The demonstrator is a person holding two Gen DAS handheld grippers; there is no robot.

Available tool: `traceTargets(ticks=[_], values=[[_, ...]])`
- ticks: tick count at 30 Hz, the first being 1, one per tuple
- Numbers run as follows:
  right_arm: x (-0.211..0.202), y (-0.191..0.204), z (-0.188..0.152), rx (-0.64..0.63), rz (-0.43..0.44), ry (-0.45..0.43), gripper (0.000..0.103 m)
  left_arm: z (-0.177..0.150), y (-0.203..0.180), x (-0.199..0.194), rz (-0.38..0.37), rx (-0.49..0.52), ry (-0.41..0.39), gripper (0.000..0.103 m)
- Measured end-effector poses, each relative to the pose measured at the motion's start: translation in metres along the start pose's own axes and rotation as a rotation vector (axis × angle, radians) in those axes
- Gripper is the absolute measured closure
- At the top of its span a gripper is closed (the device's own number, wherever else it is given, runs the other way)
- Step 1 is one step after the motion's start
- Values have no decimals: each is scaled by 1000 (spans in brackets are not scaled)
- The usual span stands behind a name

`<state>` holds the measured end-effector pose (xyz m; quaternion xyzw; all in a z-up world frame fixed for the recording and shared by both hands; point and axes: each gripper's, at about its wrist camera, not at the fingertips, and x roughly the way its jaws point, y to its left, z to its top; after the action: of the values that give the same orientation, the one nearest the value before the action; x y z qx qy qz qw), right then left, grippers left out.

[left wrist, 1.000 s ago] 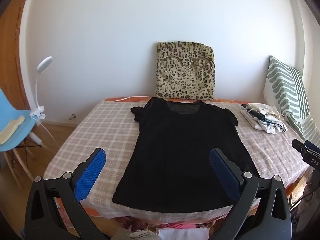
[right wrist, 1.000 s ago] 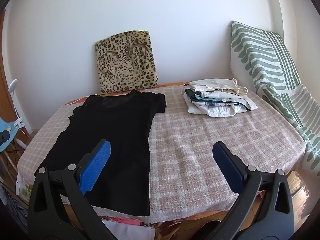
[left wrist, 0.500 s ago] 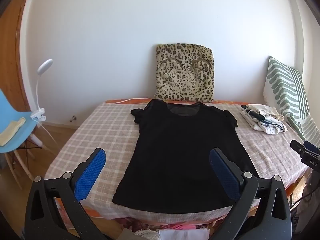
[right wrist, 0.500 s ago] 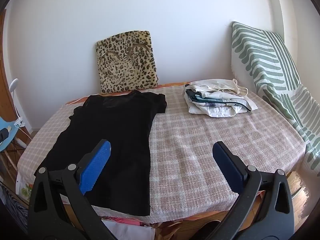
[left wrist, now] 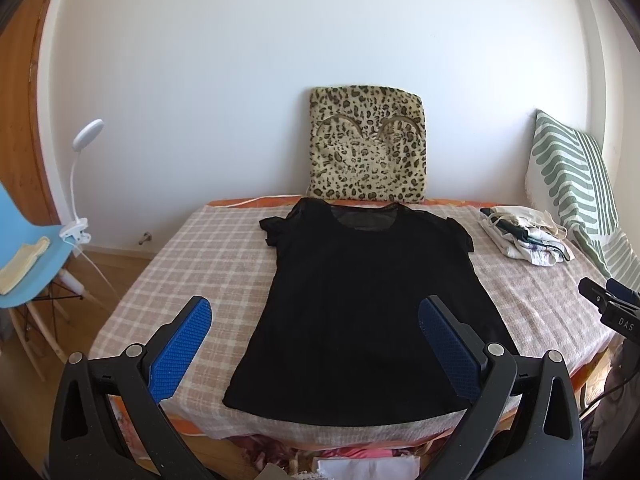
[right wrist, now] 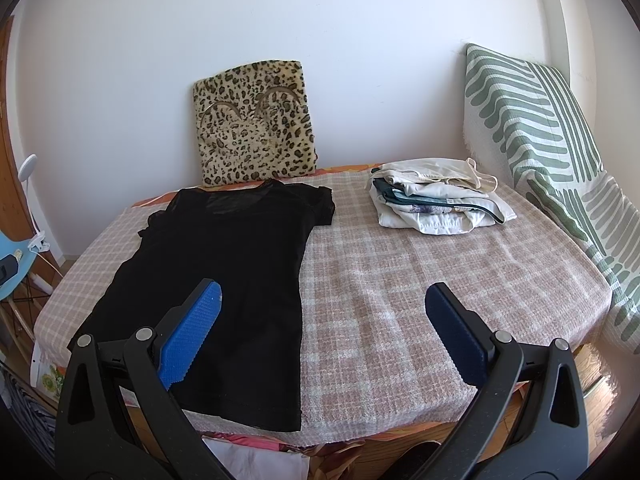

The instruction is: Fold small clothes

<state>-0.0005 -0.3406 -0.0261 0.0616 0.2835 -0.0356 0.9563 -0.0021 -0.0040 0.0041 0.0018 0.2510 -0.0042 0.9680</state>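
blue chair (left wrist: 28, 264), clip lamp (left wrist: 82, 184) by wall | checked bed cover (right wrist: 400, 300): black T-shirt (left wrist: 368, 304) flat, left of folded clothes pile (right wrist: 436, 204) | striped cushion (right wrist: 532, 128) far right | left gripper (left wrist: 314, 320), right gripper (right wrist: 322, 308): both spread wide, empty

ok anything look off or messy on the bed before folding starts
Nothing much stands out. The black t-shirt lies flat and spread out on the checked blanket, its hem near the front edge. The pile of folded clothes is a little uneven, with a strap hanging loose. Both grippers are open and hold nothing.
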Motion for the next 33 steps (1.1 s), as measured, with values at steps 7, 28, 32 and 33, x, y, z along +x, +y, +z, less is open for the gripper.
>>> traceTargets(ticks=[7, 28, 32, 33], values=[[0, 0, 0, -1, -1, 0, 0, -1, 0, 0, 0, 1, -3, 0], [1, 1, 0, -2, -1, 1, 0, -2, 1, 0, 3, 3, 0, 0], [1, 1, 0, -2, -1, 1, 0, -2, 1, 0, 4, 3, -2, 0], [1, 1, 0, -3, -2, 1, 0, -2, 1, 0, 4, 2, -2, 0]])
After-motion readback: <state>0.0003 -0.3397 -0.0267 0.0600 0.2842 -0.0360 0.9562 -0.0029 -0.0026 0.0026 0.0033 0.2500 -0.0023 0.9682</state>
